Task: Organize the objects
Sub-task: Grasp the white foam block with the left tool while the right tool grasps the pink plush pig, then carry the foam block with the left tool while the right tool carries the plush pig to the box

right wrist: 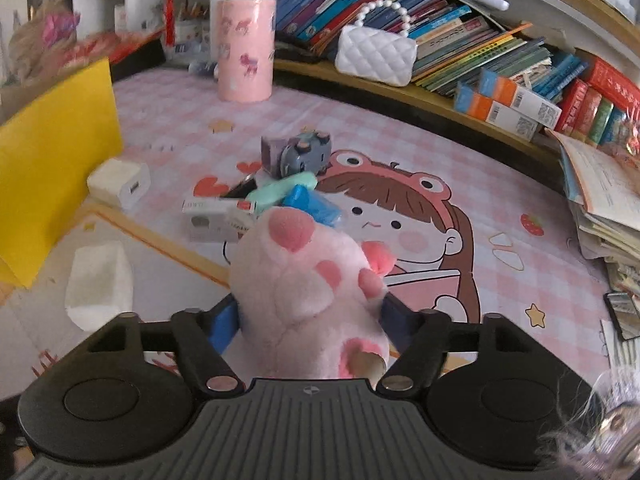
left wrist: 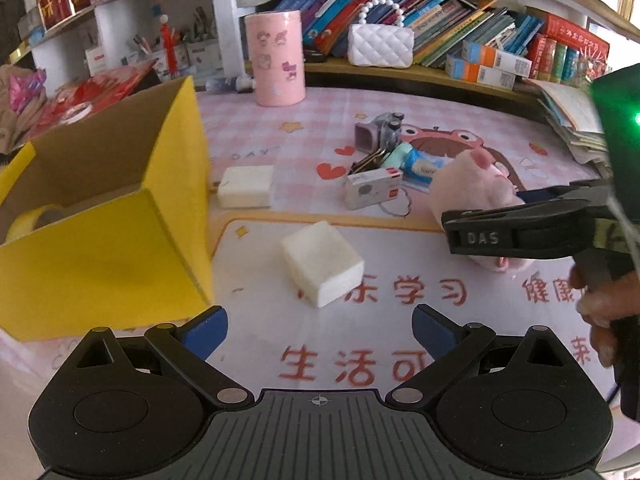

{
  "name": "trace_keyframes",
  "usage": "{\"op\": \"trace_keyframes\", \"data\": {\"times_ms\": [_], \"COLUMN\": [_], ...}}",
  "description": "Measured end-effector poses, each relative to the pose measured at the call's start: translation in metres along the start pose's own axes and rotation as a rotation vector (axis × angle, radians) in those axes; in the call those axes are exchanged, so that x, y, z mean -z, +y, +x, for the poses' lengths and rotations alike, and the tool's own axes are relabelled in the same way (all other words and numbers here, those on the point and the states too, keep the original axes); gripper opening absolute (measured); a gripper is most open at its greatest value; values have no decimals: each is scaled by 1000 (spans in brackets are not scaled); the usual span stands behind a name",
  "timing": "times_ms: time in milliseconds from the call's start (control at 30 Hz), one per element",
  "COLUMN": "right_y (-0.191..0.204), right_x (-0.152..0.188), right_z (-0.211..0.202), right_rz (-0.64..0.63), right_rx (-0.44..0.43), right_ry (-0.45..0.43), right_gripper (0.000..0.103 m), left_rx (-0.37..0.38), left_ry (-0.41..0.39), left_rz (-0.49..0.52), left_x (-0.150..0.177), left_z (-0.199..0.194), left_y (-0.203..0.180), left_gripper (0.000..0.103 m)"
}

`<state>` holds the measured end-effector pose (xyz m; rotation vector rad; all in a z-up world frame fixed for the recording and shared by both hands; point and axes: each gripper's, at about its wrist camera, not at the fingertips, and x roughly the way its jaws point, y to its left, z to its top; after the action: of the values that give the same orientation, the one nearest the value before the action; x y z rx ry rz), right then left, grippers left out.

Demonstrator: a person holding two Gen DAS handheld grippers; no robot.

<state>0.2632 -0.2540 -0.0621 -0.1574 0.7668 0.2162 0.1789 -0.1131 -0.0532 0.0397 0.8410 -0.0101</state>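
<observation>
**Right gripper holds plush paw; left gripper idle**

The right gripper (right wrist: 308, 320) has its blue fingers (right wrist: 224, 326) pressed against both sides of a pink plush paw (right wrist: 304, 280), above the table (right wrist: 500, 184). Its arm reads "DAS". The left gripper (left wrist: 320, 330) hovers with fingers spread wide and empty, a white block (left wrist: 322, 262) just ahead. A yellow box (left wrist: 100, 240) stands to its left. The mat reads "生活可" and "学习".

A pink checked cartoon desk mat (right wrist: 500, 184) covers the desk beneath a curved wooden shelf (right wrist: 440, 100) packed with leaning books (left wrist: 440, 16), in bright daylight.
</observation>
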Motion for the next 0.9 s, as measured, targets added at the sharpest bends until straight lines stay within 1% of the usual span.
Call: {"op": "trace_keyframes", "data": {"times_ms": [33, 167, 267, 300, 367, 433, 533, 600, 700, 800, 900], "right_y": [-5, -22, -31, -33, -35, -34, -33, -34, -34, -31, -27], "right_x": [0, 7, 18, 22, 30, 33, 37, 39, 41, 42, 43], "right_z": [-4, -29, -50, -55, -63, -66, -70, -74, -78, -82, -84], "right_rz": [27, 125, 180, 194, 211, 205, 177, 174, 174, 179, 180], "right_rx": [-7, -1, -7, -10, -12, -5, 9, 14, 20, 24, 17], "right_ry": [-8, -39, -38, -33, -17, 4, 6, 2, -3, -2, -1], "right_gripper": [64, 64, 65, 65, 67, 67, 67, 67, 67, 67, 67], "left_rx": [-2, -32, -54, -63, -81, -104, -120, -101, -83, -37, 9], "left_ry": [-5, -15, -24, -23, -10, 7, 36, 53, 34, 18, 0], "left_rz": [2, 0, -41, -60, -85, -107, -136, -147, -128, -151, -151], "left_x": [-1, -8, -17, -21, -26, -30, -30, -28, -26, -23, -18], "left_z": [2, 18, 33, 39, 50, 60, 69, 72, 65, 52, 36], "left_y": [-3, -12, -11, -10, -9, -8, -6, -4, -6, -2, 4], "left_gripper": [100, 96, 89, 85, 80, 77, 64, 53, 43, 41, 40]}}
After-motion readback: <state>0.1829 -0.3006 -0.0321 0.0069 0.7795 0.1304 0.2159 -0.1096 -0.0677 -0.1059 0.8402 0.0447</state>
